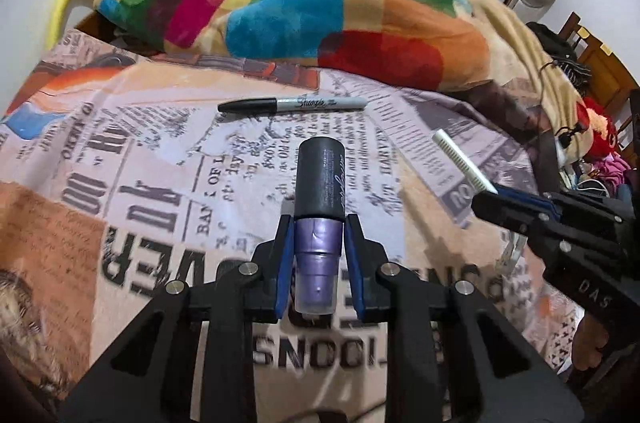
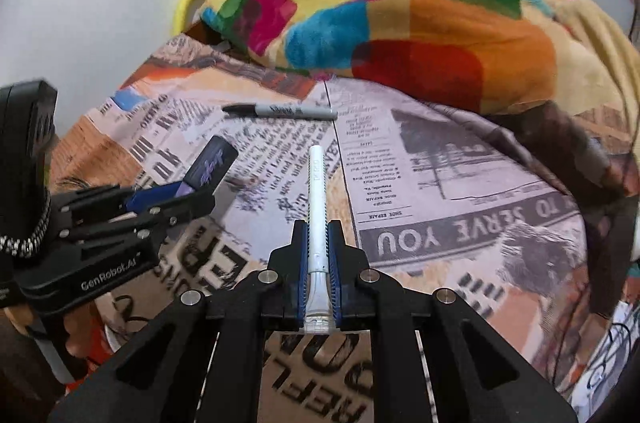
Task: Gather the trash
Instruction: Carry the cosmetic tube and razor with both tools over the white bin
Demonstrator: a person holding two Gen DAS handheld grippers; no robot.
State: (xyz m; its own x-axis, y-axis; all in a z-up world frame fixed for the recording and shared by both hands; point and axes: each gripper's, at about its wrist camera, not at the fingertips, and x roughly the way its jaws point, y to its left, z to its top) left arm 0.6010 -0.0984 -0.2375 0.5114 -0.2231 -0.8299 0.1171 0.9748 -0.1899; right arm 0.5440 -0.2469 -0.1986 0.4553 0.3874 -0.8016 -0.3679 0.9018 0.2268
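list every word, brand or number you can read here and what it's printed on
"Sharpie" on the black marker lying on the bedsheet.
"GenRobot.AI" on the left gripper.
"DAS" on the right gripper.
"TO SERVE YOU", upside down, and "BANK OF" on the bedsheet's newspaper print.
Script on the purple tube and marks on the white stick: too blurred to read.

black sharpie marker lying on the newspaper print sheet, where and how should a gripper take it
Grip the black and grey sharpie marker mid-barrel, coming from above with jaws across its width. It lies flat and crosswise on the newspaper-print sheet, clear of other objects.
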